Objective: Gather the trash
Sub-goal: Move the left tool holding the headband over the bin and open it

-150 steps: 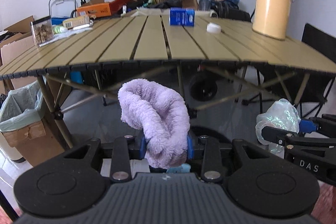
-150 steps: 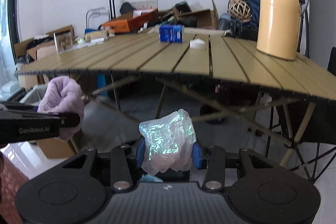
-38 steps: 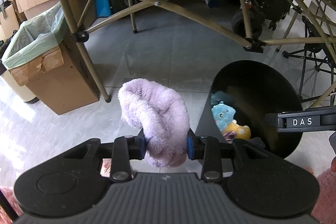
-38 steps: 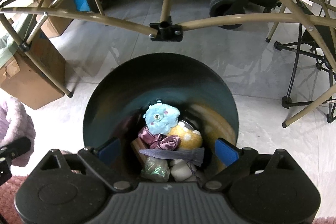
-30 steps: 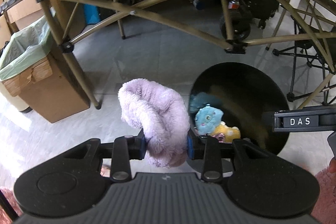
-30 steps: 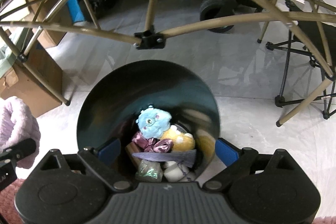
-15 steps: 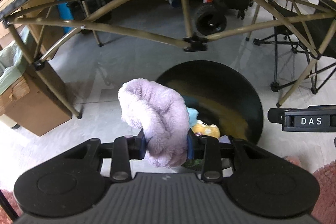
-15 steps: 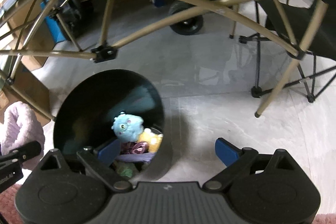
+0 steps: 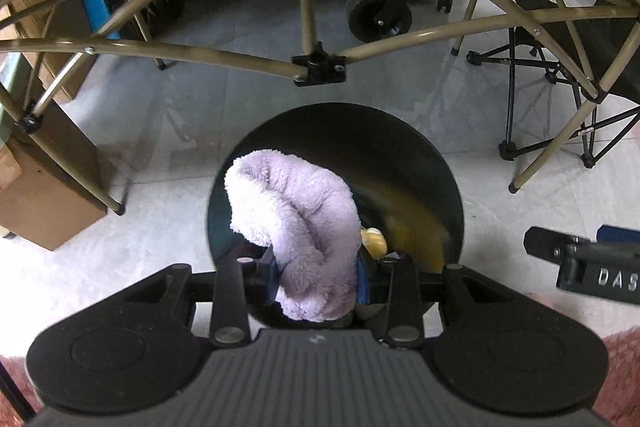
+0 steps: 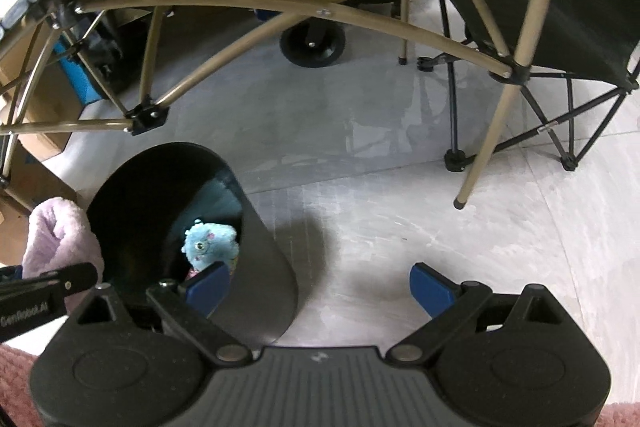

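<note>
Directly over the mouth of the black bin (image 9: 440, 163), the lilac fleece cloth (image 9: 296, 219) is held upright, clamped by the left gripper (image 9: 316, 277), while the right gripper (image 10: 320, 291), spread wide and empty, is seen at three o'clock beside the bin.

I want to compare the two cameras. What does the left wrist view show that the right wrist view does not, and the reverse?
Only the left wrist view shows the left gripper with its jaws shut on the fluffy purple cloth over the black bin, and a yellow toy inside.

Only the right wrist view shows the right gripper with jaws wide open and empty, and a blue plush toy in the bin.

Both show the bin, the cloth, the table frame and the folding chair.
</note>
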{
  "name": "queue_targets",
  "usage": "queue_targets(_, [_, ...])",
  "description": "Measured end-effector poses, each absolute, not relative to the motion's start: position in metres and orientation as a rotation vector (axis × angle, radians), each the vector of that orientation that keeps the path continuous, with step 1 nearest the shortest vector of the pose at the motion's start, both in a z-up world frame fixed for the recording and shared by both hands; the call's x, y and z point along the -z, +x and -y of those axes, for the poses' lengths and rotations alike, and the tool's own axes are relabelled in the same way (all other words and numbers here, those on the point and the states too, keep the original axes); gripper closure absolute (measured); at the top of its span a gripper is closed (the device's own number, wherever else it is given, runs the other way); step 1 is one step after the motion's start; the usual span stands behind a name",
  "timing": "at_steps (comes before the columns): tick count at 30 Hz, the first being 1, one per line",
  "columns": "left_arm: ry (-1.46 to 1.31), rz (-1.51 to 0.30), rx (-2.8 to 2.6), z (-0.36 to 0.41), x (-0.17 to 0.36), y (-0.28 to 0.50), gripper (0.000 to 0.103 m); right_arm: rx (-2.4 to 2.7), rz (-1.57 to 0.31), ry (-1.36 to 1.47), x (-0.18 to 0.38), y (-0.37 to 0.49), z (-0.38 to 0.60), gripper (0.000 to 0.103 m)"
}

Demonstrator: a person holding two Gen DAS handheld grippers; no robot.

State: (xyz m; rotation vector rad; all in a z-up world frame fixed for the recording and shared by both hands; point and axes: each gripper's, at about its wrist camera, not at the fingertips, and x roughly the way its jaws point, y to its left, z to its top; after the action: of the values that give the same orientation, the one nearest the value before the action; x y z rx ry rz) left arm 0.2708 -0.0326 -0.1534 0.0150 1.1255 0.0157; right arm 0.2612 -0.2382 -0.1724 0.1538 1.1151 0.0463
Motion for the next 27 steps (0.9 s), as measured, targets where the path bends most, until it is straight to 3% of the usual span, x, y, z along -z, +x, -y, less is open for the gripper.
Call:
queue_targets(23, [-0.035,-1.272,0.026,0.06,0.172,0.299,0.064,0.0,-1.151,0.175,0.185,0.257,0.258,0.006])
queue_targets(26, [-0.044,-1.257,0.018,0.06,0.168,0.299,0.036,-0.001,-1.152,0.177,0.185,0.257,0.259,0.006])
queue_targets(27, [-0.047,-1.247,0.016,0.059,0.166,0.298,0.017,-0.002,-1.151,0.179,0.184,0.257,0.259,0.006])
